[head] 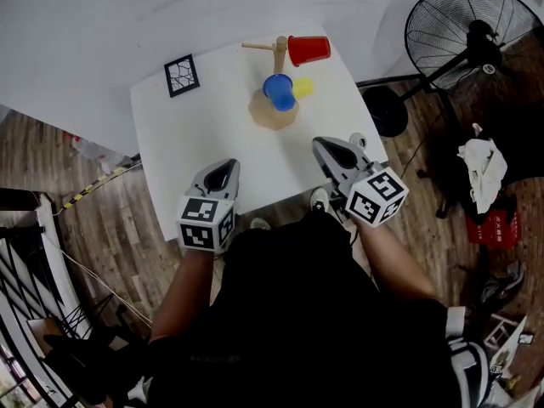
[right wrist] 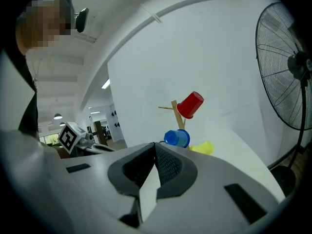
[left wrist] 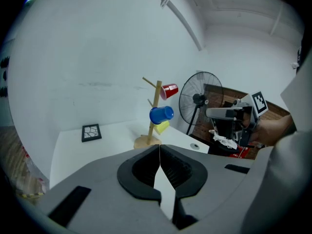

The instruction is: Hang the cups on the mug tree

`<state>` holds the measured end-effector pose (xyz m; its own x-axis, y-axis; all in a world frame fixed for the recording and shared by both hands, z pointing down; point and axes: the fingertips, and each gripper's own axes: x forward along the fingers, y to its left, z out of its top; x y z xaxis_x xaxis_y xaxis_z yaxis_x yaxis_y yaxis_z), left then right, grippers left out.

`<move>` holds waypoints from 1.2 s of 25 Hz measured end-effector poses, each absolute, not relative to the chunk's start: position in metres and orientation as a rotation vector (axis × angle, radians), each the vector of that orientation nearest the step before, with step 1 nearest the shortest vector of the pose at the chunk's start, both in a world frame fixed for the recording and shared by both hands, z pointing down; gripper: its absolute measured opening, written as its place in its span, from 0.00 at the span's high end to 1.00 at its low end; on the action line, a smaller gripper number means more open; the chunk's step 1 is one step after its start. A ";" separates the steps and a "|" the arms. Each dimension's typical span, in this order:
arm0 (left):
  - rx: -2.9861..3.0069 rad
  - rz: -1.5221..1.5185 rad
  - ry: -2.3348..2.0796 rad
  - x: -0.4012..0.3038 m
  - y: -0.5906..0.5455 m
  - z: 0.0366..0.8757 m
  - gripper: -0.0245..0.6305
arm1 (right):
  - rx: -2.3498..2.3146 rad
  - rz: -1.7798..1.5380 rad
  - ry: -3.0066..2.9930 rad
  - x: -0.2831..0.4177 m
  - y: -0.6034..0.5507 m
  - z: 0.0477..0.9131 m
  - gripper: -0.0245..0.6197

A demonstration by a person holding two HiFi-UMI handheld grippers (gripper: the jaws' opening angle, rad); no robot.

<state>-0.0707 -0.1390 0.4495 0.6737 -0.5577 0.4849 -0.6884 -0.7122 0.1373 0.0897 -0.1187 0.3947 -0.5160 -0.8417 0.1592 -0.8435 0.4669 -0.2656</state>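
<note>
I held both grippers low and close in front of my body, well apart. My left gripper [head: 226, 168] pointed ahead, jaws pressed together on nothing. My right gripper [head: 323, 147] sat rolled to one side, jaws likewise closed and empty.

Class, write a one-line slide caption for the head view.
Red cup, blue cup, yellow cup on mug tree; left tool, right tool shut.

Mug tree [head: 279, 53] on table [head: 212, 138], cups [head: 279, 92] apparently hung on it; card [head: 182, 76] left, fan [head: 467, 32] right.
</note>
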 end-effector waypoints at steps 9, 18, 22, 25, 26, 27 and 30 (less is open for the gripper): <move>2.575 0.614 -0.987 -0.063 -0.141 0.449 0.94 | 1.558 0.529 -2.588 0.109 -0.106 0.426 0.95; 2.564 0.657 -0.989 -0.061 -0.142 0.457 0.94 | 1.486 0.489 -2.495 0.115 -0.099 0.450 0.95; 2.559 0.663 -0.987 -0.060 -0.141 0.459 0.94 | 1.486 0.508 -2.491 0.115 -0.100 0.454 0.95; 2.559 0.659 -0.991 -0.059 -0.141 0.459 0.94 | 1.482 0.506 -2.490 0.115 -0.103 0.453 0.95; 2.558 0.657 -0.991 -0.058 -0.141 0.459 0.94 | 1.481 0.505 -2.490 0.114 -0.104 0.453 0.95; 2.558 0.656 -0.992 -0.058 -0.142 0.459 0.94 | 1.480 0.505 -2.490 0.114 -0.104 0.452 0.95; 2.555 0.661 -0.994 -0.059 -0.142 0.460 0.94 | 1.480 0.512 -2.485 0.115 -0.106 0.452 0.95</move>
<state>-0.0585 -0.1421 0.4597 0.6508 -0.5484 0.5251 -0.6966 -0.7064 0.1257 0.1147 -0.1064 0.4518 -0.4766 -0.8084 0.3454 -0.8791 0.4371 -0.1899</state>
